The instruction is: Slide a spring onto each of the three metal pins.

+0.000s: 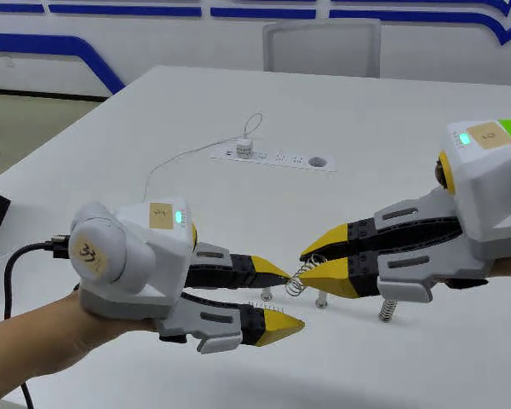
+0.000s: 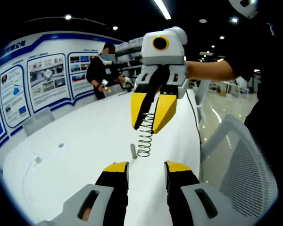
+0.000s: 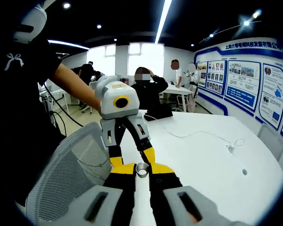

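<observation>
Spring (image 1: 295, 281) dangles from right tongs (image 1: 307, 264), pinched at its upper end, over pins (image 1: 321, 300) toward worktop (image 1: 366, 111) near edge. Left tongs (image 1: 295, 298) gape empty. Risk: free end sways and misses the pin tip, or the thin pinch lets the spring flick away.

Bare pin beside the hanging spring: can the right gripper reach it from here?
Probably yes. The right gripper holds the spring, its lower end just beside the bare pin, nothing between them; the open left gripper sits short.
</observation>
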Demonstrator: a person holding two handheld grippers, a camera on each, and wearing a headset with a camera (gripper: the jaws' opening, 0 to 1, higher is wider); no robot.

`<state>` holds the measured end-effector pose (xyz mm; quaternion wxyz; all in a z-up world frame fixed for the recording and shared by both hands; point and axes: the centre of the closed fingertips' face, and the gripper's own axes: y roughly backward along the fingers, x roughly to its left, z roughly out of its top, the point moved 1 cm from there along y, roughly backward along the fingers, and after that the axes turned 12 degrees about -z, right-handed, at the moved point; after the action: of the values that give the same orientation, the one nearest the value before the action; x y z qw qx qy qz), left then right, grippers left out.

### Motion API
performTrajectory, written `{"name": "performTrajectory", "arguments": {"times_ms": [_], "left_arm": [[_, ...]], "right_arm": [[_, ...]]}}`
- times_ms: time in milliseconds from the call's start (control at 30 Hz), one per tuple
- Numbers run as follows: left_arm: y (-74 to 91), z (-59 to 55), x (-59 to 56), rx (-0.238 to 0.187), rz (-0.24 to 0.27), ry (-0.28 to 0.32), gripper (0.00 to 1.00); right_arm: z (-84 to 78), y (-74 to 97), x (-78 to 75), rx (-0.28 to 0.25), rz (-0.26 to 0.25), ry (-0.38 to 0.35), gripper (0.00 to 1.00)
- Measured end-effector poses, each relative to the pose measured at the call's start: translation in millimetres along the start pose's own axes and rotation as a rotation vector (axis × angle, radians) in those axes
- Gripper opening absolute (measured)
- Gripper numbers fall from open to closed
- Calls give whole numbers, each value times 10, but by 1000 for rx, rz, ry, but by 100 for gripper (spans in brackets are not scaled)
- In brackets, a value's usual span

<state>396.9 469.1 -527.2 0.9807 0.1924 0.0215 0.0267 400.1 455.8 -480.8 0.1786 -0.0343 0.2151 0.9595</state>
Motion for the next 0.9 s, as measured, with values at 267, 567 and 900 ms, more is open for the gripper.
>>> {"name": "performTrajectory", "arguments": {"times_ms": [267,567,900], "left_arm": [[195,-37,146,-37,64,56,54],[311,21,302,-67,98,75,71],[450,-133,373,-28,101,89,81]], "right_arm": [[-120,-49,-287,66,-92,-38,11],[-409,-101,-647,172,-211,-127,11],[-653,-177,-924,264,-314,-216,11]]}}
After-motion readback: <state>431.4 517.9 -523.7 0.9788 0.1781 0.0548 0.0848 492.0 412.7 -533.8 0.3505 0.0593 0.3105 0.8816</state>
